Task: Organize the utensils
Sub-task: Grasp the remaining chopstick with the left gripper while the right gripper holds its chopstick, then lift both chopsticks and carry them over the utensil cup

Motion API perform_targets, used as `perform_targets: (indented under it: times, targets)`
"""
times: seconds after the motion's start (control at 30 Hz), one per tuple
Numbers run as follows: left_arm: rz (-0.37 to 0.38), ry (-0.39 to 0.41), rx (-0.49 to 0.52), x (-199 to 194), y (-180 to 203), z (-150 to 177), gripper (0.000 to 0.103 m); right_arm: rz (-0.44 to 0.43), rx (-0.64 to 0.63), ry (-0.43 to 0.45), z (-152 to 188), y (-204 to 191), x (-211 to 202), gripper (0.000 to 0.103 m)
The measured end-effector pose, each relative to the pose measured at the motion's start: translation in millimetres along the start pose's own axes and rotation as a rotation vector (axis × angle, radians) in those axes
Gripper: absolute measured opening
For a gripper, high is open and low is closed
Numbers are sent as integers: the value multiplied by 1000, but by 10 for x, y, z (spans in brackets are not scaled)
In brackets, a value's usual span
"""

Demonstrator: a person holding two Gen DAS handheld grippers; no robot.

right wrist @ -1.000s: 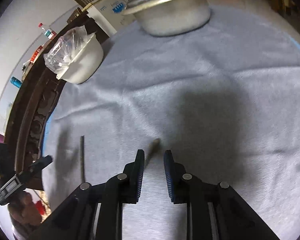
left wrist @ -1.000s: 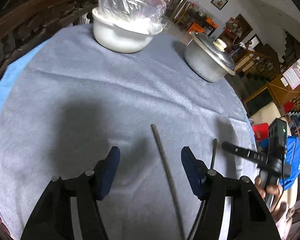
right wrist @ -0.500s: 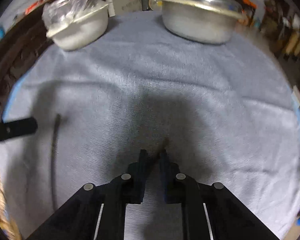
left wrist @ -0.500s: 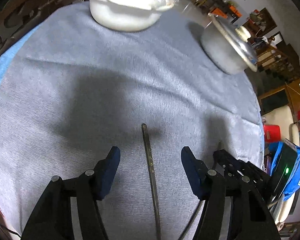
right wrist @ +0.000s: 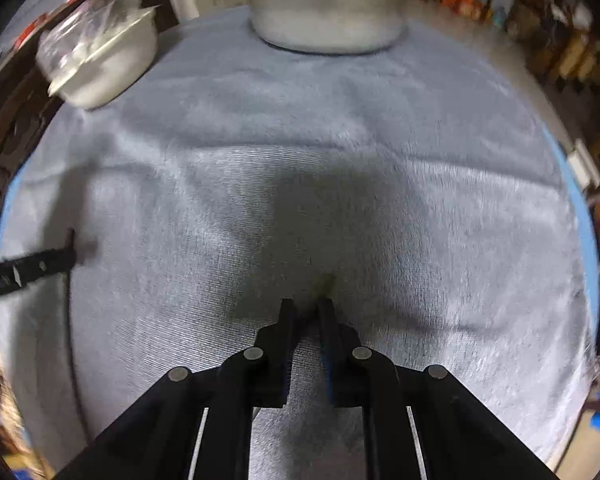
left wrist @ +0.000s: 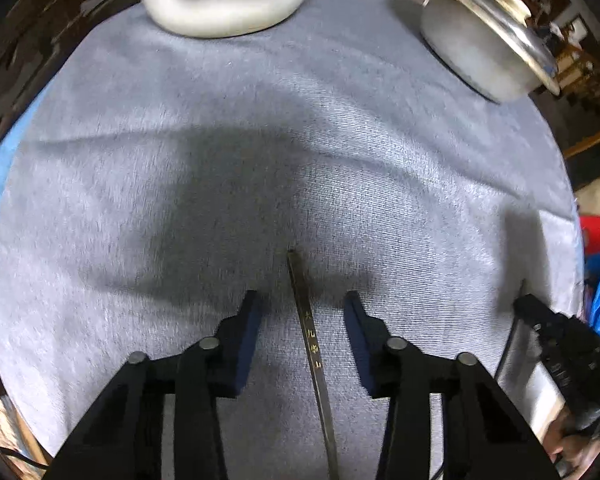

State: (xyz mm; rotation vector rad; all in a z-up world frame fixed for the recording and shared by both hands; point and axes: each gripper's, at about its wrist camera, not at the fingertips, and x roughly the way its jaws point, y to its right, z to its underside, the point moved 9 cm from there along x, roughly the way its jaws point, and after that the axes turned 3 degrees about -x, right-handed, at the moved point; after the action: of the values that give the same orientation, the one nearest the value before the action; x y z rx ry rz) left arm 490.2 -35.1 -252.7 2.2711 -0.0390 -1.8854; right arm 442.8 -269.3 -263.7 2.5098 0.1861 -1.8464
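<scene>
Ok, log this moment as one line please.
left gripper: closing around chopstick, pads not touching | right gripper: shut on chopstick tip | surface: grey cloth

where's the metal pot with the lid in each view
Left wrist view: the lidded metal pot sits top right, at the far edge of the grey cloth, its lid tilted.
Right wrist view: the same pot is top centre, partly cut off by the frame.
Shared landmark: the white bowl, to the left of the pot in both views.
</scene>
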Motion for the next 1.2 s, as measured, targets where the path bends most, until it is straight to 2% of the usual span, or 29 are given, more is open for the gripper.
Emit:
perform_targets:
  times: [0.03, 0.1, 0.17, 0.2, 0.3, 0.37, 0.43, 0.53, 0.73, 0.83, 0.93, 1.2]
  targets:
    - [-8, 0, 10, 0, 14, -7, 36, -16, 23, -13, -5, 19, 3, 15]
    - [-11, 2, 31, 3, 62, -31, 20, -35, 57, -37, -30, 48, 14, 16]
    - [-18, 13, 55, 2, 90, -47, 10, -29, 69, -43, -43, 50, 8, 16]
    - [-14, 23, 72, -2, 110, -57, 9, -21, 62, -41, -79, 44, 23, 18]
    - [-11, 46, 113, -14, 159, -69, 9, 15, 14, -27, -121, -18, 50, 24]
    - [-16, 58, 131, -11, 183, -81, 9, 66, -49, -10, -109, -99, 42, 23]
    - [-21, 68, 148, -12, 191, -80, 9, 85, -88, 4, -101, -152, 30, 14]
    - [-40, 77, 169, -26, 230, -53, 9, 89, -121, 23, -96, -205, 15, 11]
    - [-30, 126, 167, -33, 219, 30, 7, 35, -96, 94, 96, -280, -88, 6]
    - [-31, 149, 150, -91, 143, 109, 6, 25, -87, 159, 208, -220, -251, 6]
    - [-2, 184, 131, -199, 27, 149, 6, 7, -62, 225, 281, -182, -487, 6]
    - [85, 315, 118, -875, -241, 328, 5, -26, -5, 383, 333, 77, -1157, 6]
